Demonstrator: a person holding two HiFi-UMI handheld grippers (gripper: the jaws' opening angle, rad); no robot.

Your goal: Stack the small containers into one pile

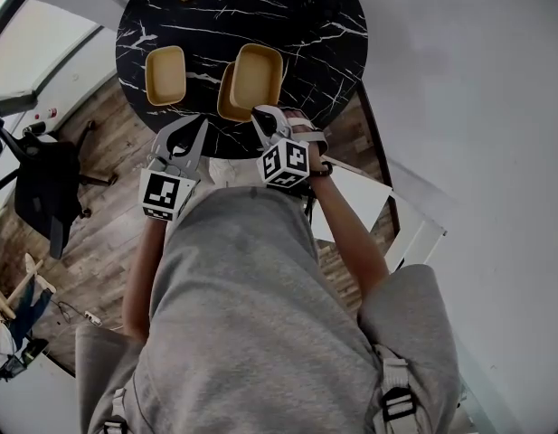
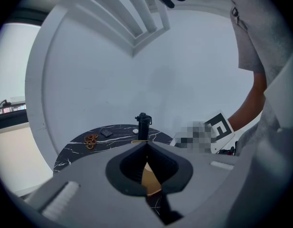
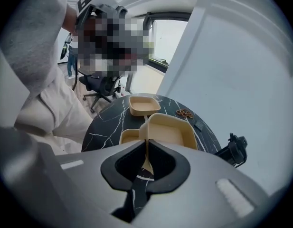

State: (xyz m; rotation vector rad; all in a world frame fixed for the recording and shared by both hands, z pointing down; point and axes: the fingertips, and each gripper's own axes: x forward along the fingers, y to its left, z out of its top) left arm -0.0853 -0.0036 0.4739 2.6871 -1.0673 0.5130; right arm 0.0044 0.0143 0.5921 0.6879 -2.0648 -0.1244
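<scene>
Fingers of the right gripper (image 3: 146,144) clamped on the near rim of a tilted tan container (image 3: 171,129), second container (image 3: 128,136) partly under it on the black desk (image 3: 106,122), third container (image 3: 142,104) farther beyond, left gripper (image 2: 146,145) with fingers together and empty

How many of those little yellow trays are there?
3. A lone tray sits on the left of the black table; a held tray is pinched in the right gripper; a lower tray lies partly beneath it. None seem hidden.

Black marble table (image 1: 260,7), office chair (image 1: 43,193) nearby.
</scene>
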